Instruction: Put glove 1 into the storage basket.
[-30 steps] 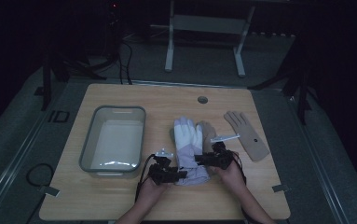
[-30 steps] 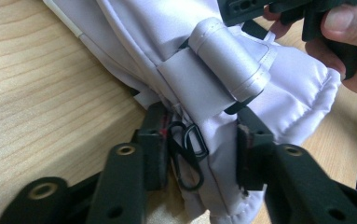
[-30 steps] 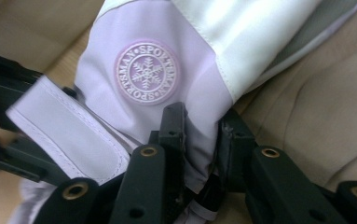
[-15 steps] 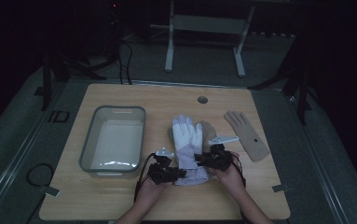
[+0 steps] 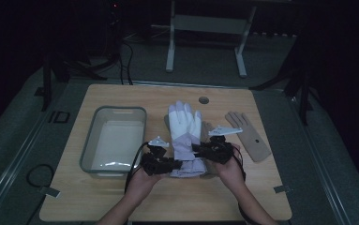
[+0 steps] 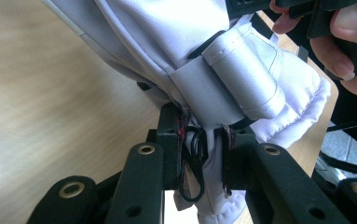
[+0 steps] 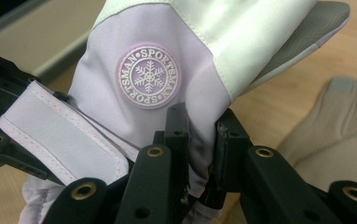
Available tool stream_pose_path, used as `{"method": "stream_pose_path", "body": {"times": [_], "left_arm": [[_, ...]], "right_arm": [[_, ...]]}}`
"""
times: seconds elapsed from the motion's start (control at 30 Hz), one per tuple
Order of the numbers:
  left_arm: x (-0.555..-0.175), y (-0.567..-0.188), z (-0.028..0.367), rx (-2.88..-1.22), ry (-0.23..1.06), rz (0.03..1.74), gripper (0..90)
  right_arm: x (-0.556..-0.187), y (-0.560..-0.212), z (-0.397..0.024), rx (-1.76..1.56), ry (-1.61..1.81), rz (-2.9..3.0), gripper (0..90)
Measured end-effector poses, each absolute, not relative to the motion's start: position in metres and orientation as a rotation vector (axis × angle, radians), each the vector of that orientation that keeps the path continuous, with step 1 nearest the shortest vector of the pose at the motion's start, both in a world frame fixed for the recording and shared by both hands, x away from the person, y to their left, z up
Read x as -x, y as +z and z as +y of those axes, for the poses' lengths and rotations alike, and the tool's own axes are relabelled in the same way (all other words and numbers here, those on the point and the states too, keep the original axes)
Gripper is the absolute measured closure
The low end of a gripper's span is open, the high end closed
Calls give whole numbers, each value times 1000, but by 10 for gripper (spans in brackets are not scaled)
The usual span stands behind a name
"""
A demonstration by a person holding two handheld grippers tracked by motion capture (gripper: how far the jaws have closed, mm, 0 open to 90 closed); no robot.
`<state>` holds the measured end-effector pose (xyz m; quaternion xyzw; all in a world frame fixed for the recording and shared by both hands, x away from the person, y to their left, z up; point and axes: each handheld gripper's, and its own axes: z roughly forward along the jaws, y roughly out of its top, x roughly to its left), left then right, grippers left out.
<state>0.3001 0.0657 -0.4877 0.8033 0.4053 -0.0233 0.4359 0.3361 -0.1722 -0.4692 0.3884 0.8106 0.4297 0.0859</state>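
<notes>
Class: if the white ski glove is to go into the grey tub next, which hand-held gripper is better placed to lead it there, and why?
Probably the left hand-held gripper: it grips the white ski glove at the cuff and sits right beside the grey tub. The right hand-held gripper holds the far side.

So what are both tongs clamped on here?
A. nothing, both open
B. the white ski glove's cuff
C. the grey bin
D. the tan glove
B: the left tongs and right tongs each pinch the cuff of the white glove; the tan glove lies apart at its right.
</notes>
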Motion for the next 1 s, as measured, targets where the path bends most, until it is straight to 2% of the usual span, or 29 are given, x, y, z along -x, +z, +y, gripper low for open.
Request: {"method": "stream_pose_path", "body": {"times": [0.4, 1.0], "left_arm": [[-306, -448, 98, -2025, 0, 985, 737], [-302, -423, 179, -2094, 44, 1035, 737]], "right_arm": [[-341, -433, -142, -1110, 1347, 2370, 778], [-346, -418, -60, -1051, 1405, 2409, 778]]}}
